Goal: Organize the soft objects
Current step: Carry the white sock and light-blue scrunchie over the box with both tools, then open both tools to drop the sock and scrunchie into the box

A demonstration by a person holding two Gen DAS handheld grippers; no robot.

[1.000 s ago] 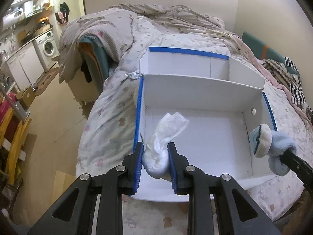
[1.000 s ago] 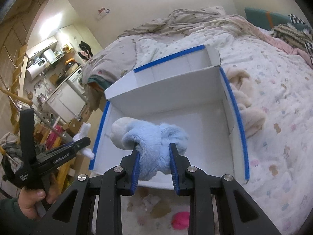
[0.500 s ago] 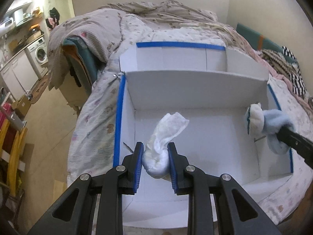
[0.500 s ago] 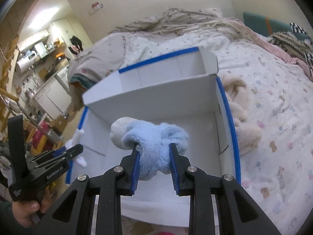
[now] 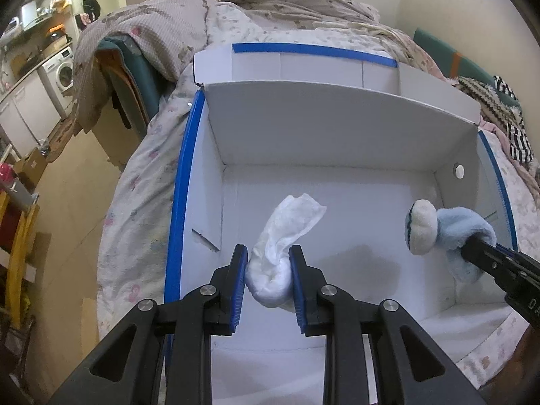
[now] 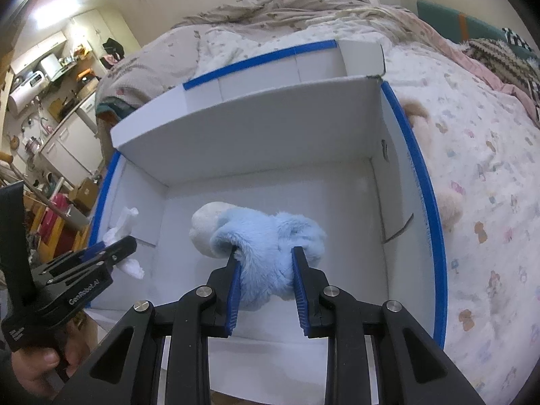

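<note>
Left gripper (image 5: 267, 268): pinching a white sock (image 5: 280, 246) between blue pads, hanging over the floor of the white box (image 5: 337, 128). Right gripper (image 6: 266, 265): clamping a light blue plush toy (image 6: 263, 236), likewise hovering inside the box, toward its right wall. Box sitting open on the patterned bedspread (image 6: 489, 202), blue tape edging its rim. Beige plush (image 6: 449, 202) lying just outside the right wall.

Both views are bright and sharp, lit evenly from overhead, with a glaring ceiling light (image 6: 50, 5) far up-left of the right tool. A soft shadow (image 5: 368, 266) lies on the box floor just right of the left tool (image 5: 268, 270). Fisheye distortion bends straight edges, and the corners fall black.
</note>
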